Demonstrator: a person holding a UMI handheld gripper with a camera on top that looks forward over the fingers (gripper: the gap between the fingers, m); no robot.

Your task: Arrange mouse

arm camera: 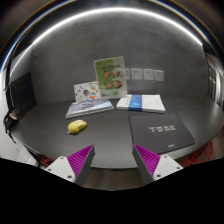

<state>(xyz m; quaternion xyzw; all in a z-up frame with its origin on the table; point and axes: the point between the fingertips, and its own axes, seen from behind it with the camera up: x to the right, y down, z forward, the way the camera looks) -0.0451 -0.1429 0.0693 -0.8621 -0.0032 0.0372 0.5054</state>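
Gripper (114, 159): held above the near edge of the table, its two fingers spread wide apart with nothing between them — open and empty
Pads: the left magenta pad (77, 158) and the right magenta pad (149, 158) face each other across a bare stretch of dark surface
Mouse (77, 126): a small yellow object, lying on the table beyond the left finger and well apart from it; its shape is too small to tell in detail
Table (105, 128): dark grey, with all the items resting on it
Black case (158, 132): a flat dark rectangular item with pale lettering on its top, lying just beyond the right finger — to the right of the mouse
Picture book (90, 106): lies flat behind the mouse, its cover full of coloured drawings
Upright card (110, 75): stands tilted at the back of the table, behind the picture book, with green and pictured panels
Blue and white booklet (142, 102): lies flat to the right of the picture book, behind the black case
Wall (60, 50): grey, with a row of small pale sheets (143, 73) fixed to it beside the upright card
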